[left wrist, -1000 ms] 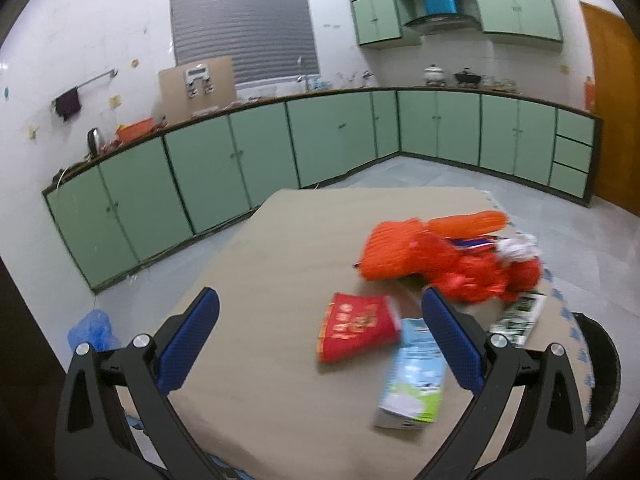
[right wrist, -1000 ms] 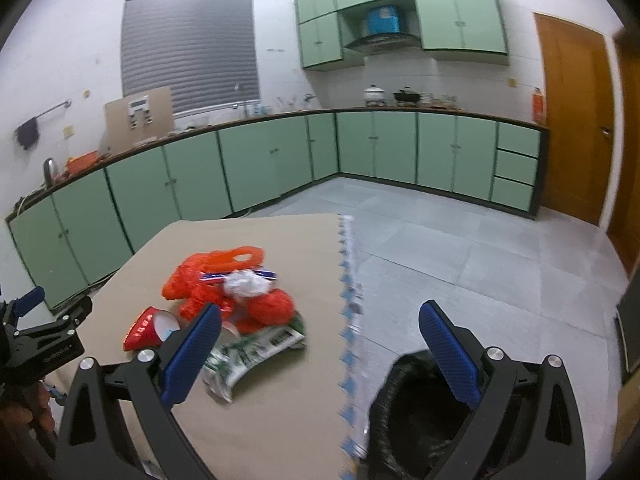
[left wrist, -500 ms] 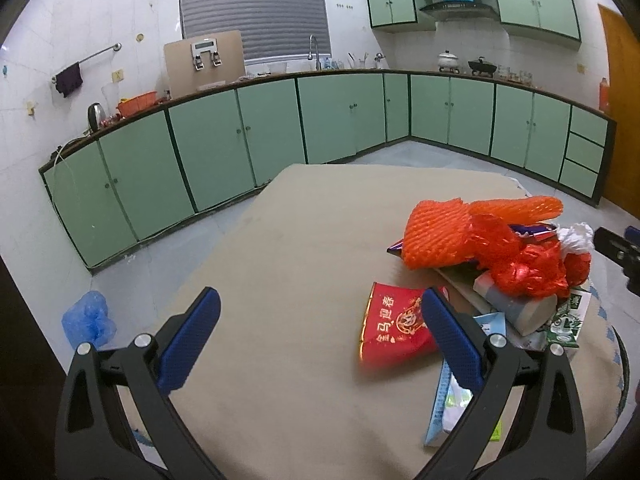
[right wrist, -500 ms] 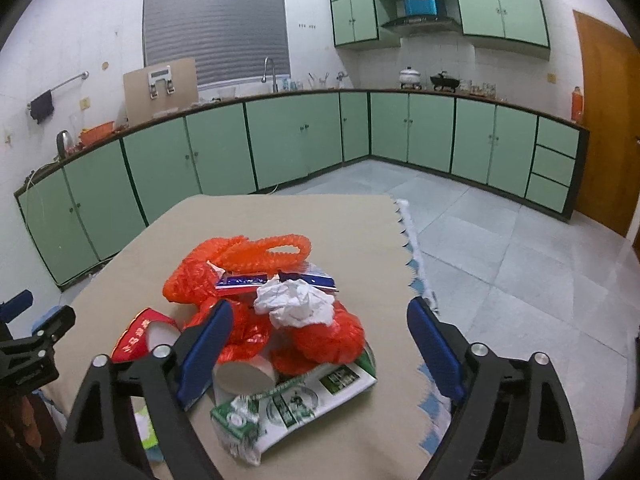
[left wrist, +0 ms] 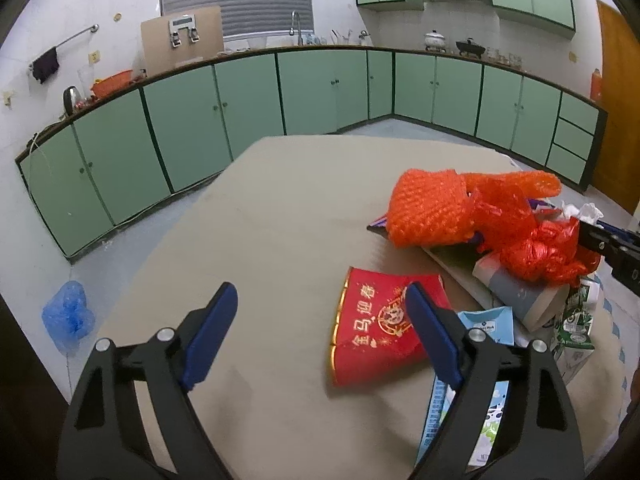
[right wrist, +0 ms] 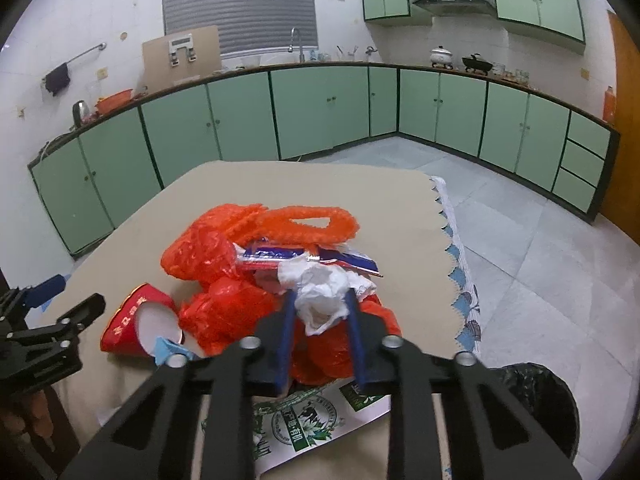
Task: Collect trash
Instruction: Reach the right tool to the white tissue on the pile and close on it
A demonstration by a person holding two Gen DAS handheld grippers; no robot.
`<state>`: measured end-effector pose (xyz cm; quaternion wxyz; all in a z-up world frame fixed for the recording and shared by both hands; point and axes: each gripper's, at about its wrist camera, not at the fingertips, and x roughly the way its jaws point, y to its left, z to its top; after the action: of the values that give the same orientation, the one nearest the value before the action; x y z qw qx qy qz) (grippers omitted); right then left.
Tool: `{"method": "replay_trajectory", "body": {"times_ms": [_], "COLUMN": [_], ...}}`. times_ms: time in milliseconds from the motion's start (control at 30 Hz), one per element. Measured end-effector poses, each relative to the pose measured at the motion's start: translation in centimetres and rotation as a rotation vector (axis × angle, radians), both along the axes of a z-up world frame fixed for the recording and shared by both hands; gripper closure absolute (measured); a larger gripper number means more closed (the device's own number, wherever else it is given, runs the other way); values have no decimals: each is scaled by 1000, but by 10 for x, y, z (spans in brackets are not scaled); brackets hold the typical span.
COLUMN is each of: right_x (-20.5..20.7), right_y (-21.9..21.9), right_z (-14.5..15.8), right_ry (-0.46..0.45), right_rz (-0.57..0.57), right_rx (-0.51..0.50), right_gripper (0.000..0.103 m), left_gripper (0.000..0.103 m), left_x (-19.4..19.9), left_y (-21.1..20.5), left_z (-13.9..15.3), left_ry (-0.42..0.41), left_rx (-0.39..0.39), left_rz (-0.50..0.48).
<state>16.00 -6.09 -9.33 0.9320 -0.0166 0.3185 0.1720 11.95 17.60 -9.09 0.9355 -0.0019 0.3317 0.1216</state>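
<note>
Within the last half second the right gripper [right wrist: 319, 309] was narrowed around the white crumpled tissue [right wrist: 325, 292] atop the trash pile near the table's [right wrist: 248, 188] right edge, apparently gripped. The left gripper [left wrist: 320, 332] was held spread, empty. Collection was thus begun.
</note>
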Motion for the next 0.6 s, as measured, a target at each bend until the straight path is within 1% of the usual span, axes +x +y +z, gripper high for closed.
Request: {"method": "replay_trajectory", "body": {"times_ms": [100,167,267,400,467,600], "right_x": [-8,-16,-26,-35,-37,-41], "right_y": [-2,-5,-6,-14,-18,-24], "right_z": [4,10,18,17,15,16], "right_ry": [-13,-29,-50,-42,-33,-27], "right_rz": [20,35,50,38,29,25], "right_rx": [16,41,52,64,65,78], "right_gripper": [86,86,86,86,86,86], "left_gripper": [19,19,19,19,19,19], "left_x": [0,0,-1,-1,-3,-10], "left_y": [-2,-1,1,-3,-7,-23], "left_z": [-5,-8,-10,-17,-16,-3], "left_ry": [9,16,20,32,30,-5], "left_rx": [-5,-10,-27,-39,-49,-45], "left_rz": [-15,-21,-31,-49,-56,-90]}}
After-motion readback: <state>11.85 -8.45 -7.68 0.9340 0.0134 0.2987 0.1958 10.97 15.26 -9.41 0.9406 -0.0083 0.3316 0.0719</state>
